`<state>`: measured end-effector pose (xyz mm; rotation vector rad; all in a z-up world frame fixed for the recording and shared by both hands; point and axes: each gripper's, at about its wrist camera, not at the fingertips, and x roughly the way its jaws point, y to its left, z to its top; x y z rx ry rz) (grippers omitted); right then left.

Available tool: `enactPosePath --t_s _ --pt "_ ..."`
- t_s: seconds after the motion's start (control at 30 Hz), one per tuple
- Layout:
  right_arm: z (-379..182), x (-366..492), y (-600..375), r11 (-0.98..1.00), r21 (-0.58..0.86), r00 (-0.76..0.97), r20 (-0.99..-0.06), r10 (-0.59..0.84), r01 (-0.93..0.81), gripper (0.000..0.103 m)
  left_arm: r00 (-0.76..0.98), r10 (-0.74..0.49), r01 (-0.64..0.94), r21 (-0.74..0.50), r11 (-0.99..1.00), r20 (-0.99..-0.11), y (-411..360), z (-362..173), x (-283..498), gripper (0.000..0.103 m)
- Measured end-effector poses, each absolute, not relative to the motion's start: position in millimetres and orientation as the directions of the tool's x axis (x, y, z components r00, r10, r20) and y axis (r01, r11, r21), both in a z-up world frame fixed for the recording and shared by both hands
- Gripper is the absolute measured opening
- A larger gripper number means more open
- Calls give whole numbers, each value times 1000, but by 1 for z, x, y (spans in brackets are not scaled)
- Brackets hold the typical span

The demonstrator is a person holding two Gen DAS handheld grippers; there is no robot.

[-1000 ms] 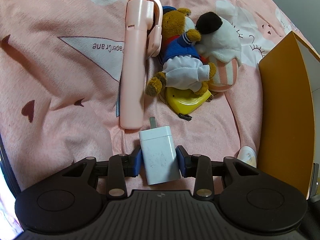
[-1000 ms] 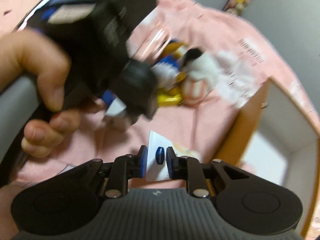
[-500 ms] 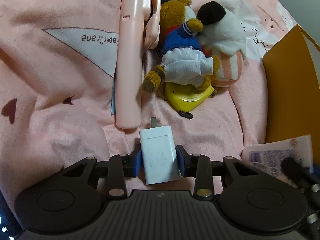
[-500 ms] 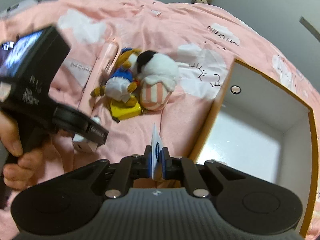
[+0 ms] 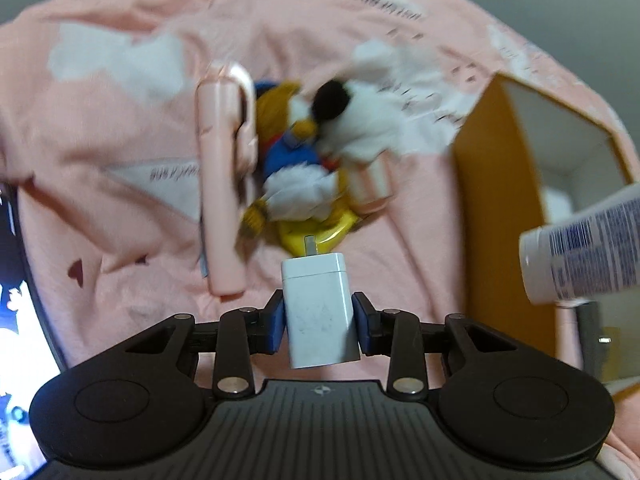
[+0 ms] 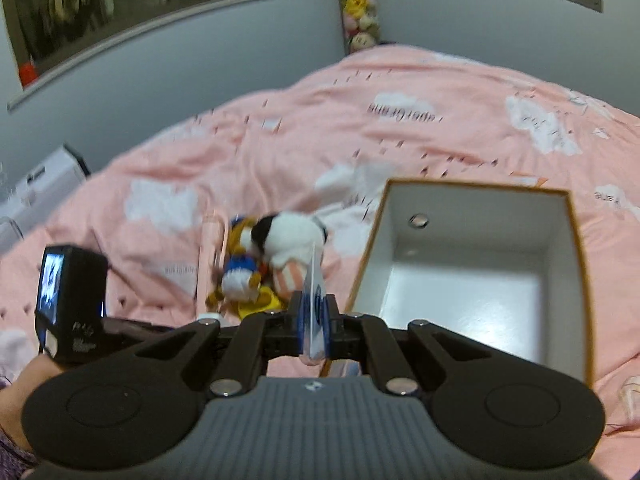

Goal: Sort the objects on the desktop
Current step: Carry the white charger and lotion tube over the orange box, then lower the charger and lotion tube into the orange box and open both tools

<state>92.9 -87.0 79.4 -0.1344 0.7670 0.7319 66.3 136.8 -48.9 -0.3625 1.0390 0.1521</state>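
**Mia:** What is the left gripper (image 5: 318,316) holding?

**Ben:** A white charger (image 5: 318,312). The two blue pads squeeze it on both sides, and it is up in the air over the pink bed cover (image 5: 120,128). Its metal prong points away from us.

**Mia:** And the right gripper (image 6: 313,320)?

**Ben:** It is pinched tight on a thin white tube (image 6: 314,300). In the left view you can see the tube's capped end (image 5: 580,248) sticking out next to the orange box (image 5: 496,208).

**Mia:** Is the box ready?

**Ben:** It is open, and the white inside (image 6: 472,280) looks bare. I think both things should go in there.

**Mia:** What could go wrong?

**Ben:** The tube is flat and slippery. Only a little bit is held, so it might twist or slide out before it is over the box. It could also hit the box wall and fall on the bed.

**Mia:** And the charger?

**Ben:** It is smooth, so a quick swing could make it slip. Also, both grippers are close, so they might bump.

**Mia:** What about the toys?

**Ben:** The plush toys (image 5: 320,148) and the pink stick (image 5: 222,200) lie on the bed, well apart from the box.
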Motion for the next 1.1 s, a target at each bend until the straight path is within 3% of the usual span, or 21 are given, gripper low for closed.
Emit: enactPosePath --t_s 0.23,0.47,0.77,0.9,1.1 --pt "105 93 -131 820 97 601 -633 488 -564 8 582 -185 -183 -349 919 -792 122 -4 59 39" --pt "107 94 -174 894 34 682 -634 364 -446 8 577 -408 32 -480 877 -707 77 26 71 39" --pt "90 95 -206 928 -5 693 -667 275 -372 8 443 -618 185 -608 772 -650 16 10 94 39" --pt "84 98 -214 932 -14 680 -688 255 -363 8 401 -643 189 -628 755 -653 0 -4 106 39" --pt "73 92 -209 914 -138 670 -722 171 -381 8 369 -678 181 -666 724 -636 -10 -17 122 39"
